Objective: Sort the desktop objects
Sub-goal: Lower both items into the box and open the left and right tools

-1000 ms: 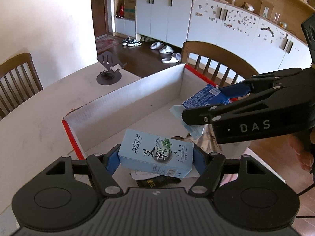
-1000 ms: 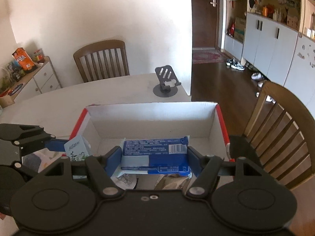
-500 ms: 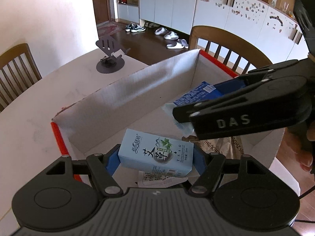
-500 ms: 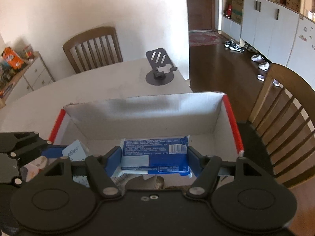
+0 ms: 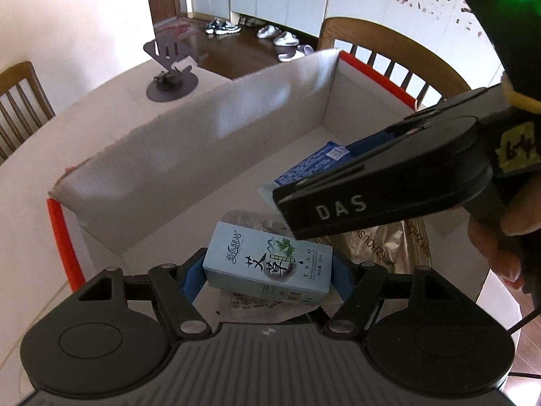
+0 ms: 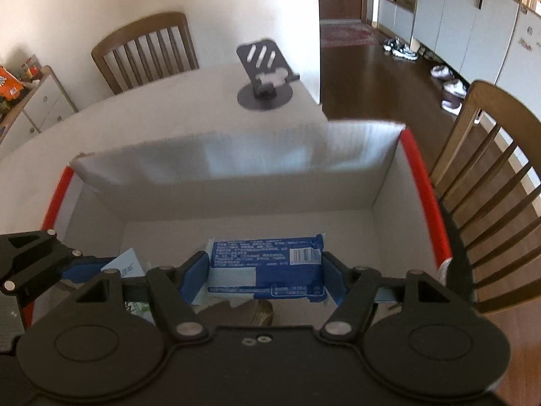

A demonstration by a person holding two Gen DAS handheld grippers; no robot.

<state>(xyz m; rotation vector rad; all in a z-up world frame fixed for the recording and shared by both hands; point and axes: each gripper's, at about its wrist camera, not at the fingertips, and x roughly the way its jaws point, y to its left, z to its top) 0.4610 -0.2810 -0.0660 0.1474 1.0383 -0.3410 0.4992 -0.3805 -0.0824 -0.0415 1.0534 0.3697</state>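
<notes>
Over the open cardboard box (image 5: 189,155) on the bench (image 5: 30,182), both claws carry items.
Left wrist view: left claw (image 5: 267,272) clenched on a pale blue carton (image 5: 267,260) above packets already inside. Right wrist view: right claw (image 6: 267,270) clenched on a blue packet (image 6: 267,264); both likely await release, so sorting seems unfinished.

Both hand-held grippers are lower and further in over the cardboard box (image 6: 216,199) now, so its far wall fills way more of each view. The left hand-held gripper (image 5: 267,272) brings the light blue carton (image 5: 267,264) down near the packets on the box floor, and the right hand-held gripper (image 6: 265,275) carries the blue packet (image 6: 267,264) deeper inside.
</notes>
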